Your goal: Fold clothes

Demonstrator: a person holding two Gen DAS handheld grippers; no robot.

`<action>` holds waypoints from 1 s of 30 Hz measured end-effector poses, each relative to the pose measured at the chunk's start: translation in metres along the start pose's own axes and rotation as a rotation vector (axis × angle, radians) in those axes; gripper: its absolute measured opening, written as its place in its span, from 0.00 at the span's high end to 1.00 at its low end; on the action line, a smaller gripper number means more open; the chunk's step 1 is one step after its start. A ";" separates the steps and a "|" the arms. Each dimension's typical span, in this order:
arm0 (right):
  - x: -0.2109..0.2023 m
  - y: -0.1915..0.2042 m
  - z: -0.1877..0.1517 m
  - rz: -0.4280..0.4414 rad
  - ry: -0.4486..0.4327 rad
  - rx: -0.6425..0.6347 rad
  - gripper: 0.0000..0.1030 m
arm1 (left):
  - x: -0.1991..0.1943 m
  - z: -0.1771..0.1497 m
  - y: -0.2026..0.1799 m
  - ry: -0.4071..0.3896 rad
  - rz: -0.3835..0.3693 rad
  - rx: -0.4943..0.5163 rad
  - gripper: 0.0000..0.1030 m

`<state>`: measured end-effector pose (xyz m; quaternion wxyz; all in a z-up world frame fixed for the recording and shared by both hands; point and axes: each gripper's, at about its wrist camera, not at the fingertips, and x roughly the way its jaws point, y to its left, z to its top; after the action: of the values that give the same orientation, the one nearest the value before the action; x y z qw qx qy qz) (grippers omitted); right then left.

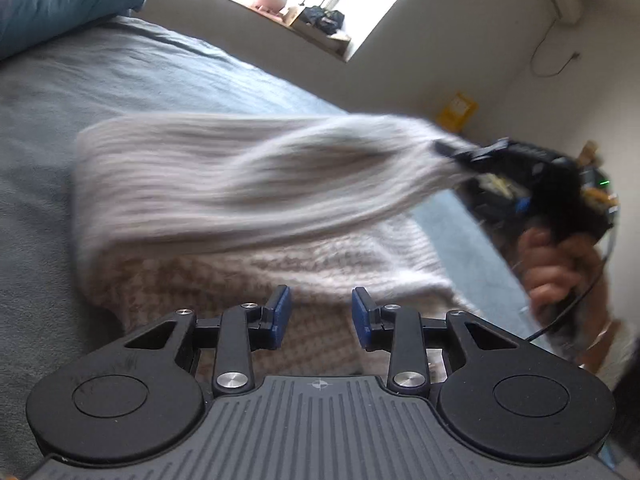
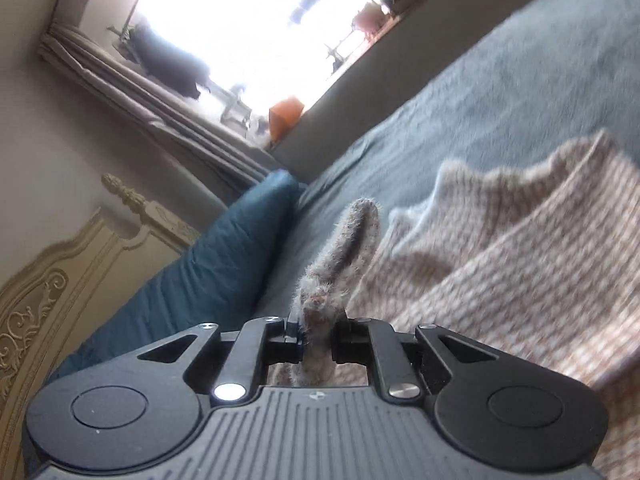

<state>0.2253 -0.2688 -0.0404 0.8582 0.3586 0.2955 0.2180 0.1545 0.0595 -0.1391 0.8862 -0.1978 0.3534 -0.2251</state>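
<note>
A beige ribbed knit sweater (image 1: 224, 184) lies on the grey-blue bed cover (image 1: 100, 92). Its upper layer is lifted and stretched toward the right, blurred. My right gripper (image 1: 452, 152) holds that lifted edge at the right of the left wrist view, with a person's hand (image 1: 556, 264) on its handle. In the right wrist view my right gripper (image 2: 318, 330) is shut on a fuzzy fold of the sweater (image 2: 340, 248), which sticks up between the pads. My left gripper (image 1: 320, 318) hovers over the lower part of the sweater, jaws apart with nothing between the blue pads (image 1: 282, 312).
A blue pillow (image 2: 224, 264) lies at the head of the bed, beside an ornate cream headboard (image 2: 52, 280). A window sill (image 1: 304, 28) with small objects runs along the far wall. A yellow object (image 1: 458, 110) sits on the floor by the wall.
</note>
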 end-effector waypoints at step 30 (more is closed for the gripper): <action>-0.054 -0.107 0.008 -0.244 -0.096 -0.032 0.88 | 0.012 -0.010 0.035 0.026 0.220 -0.103 0.68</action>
<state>0.2090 -0.3734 -0.0966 0.8972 0.3162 0.2918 0.0993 0.1644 0.0803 -0.1701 0.8895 -0.2000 0.3957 -0.1105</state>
